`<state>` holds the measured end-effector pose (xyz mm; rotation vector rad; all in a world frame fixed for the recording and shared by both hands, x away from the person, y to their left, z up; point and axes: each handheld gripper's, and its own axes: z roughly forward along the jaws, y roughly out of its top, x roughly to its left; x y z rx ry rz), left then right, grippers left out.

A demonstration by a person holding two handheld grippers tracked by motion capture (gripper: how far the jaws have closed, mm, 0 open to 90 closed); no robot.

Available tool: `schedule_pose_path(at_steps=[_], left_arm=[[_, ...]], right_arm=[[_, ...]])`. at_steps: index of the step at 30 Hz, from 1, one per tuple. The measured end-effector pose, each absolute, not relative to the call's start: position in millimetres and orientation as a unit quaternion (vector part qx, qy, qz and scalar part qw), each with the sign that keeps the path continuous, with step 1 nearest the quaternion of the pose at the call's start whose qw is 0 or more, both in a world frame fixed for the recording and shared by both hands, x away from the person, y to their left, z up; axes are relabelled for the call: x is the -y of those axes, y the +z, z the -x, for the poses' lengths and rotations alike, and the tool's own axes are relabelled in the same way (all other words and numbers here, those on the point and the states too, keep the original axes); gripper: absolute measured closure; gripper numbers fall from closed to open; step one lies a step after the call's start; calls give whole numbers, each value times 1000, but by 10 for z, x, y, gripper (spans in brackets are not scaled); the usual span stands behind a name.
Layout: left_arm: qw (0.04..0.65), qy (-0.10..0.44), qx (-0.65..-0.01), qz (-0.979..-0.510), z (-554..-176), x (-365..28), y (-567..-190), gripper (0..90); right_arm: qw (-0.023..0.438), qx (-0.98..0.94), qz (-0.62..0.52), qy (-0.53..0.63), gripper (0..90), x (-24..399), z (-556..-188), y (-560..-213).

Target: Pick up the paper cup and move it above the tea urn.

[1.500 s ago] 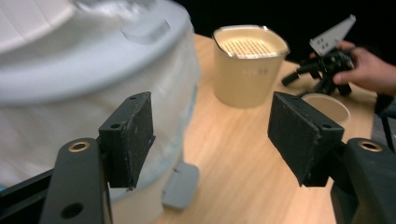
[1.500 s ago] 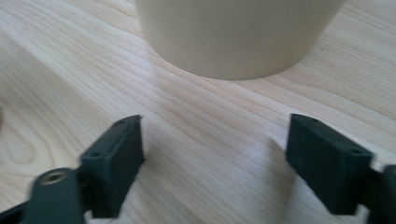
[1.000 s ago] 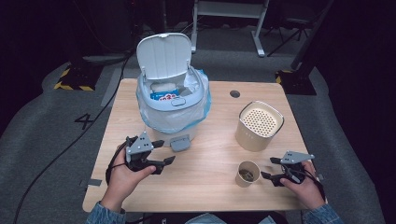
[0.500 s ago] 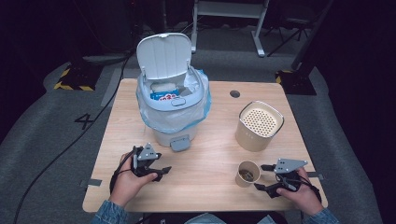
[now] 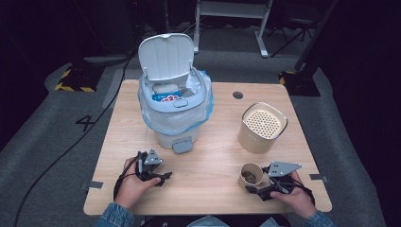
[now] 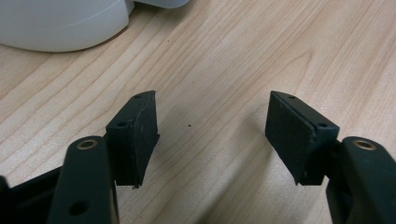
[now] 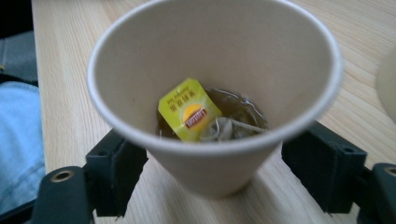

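Note:
A beige paper cup [image 5: 249, 176] stands near the table's front right. Inside it lie a wet tea bag [image 7: 231, 125] and its yellow tag [image 7: 189, 109]. My right gripper [image 5: 256, 185] is open, with one black jaw on each side of the cup [image 7: 215, 60] low down. The left jaw is at the cup's wall and the right jaw stands a little apart from it. My left gripper [image 5: 163, 177] is open over bare wood [image 6: 210, 100], with nothing between its jaws, just in front of the white bin [image 5: 172, 113].
The bin's lid [image 5: 166, 56] stands open, and a plastic liner and some rubbish show inside. Its foot pedal [image 5: 182, 145] points toward me. A beige canister with a perforated top [image 5: 263, 126] stands behind the cup. A cable hole [image 5: 238, 95] sits at the table's far side.
My right gripper has moved left and down until its jaws flank the paper cup. My left gripper has drawn back toward the table's front edge.

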<state>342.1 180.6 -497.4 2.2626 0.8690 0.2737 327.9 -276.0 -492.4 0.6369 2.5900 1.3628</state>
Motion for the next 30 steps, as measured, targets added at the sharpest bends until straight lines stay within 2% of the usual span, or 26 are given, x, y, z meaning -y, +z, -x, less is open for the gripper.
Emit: schedule_pose_path(at_steps=[5, 10, 19, 30], left_arm=[[347, 118, -326, -872, -3434, -1814, -5000, 317], [361, 122, -320, -867, -3462, -1828, -5037, 259], [360, 121, -321, -868, -3466, -1826, -5037, 256], [360, 121, -323, -867, -3469, -1819, -5038, 251]], right_arm=[[88, -849, -203, 479, 248, 2710, -3270, -4958], [81, -844, -191, 494, 259, 2706, -3302, -4967], [75, -840, -184, 505, 288, 2746, -3326, -4944], [83, -836, -152, 521, 293, 2879, -3416, -4599]])
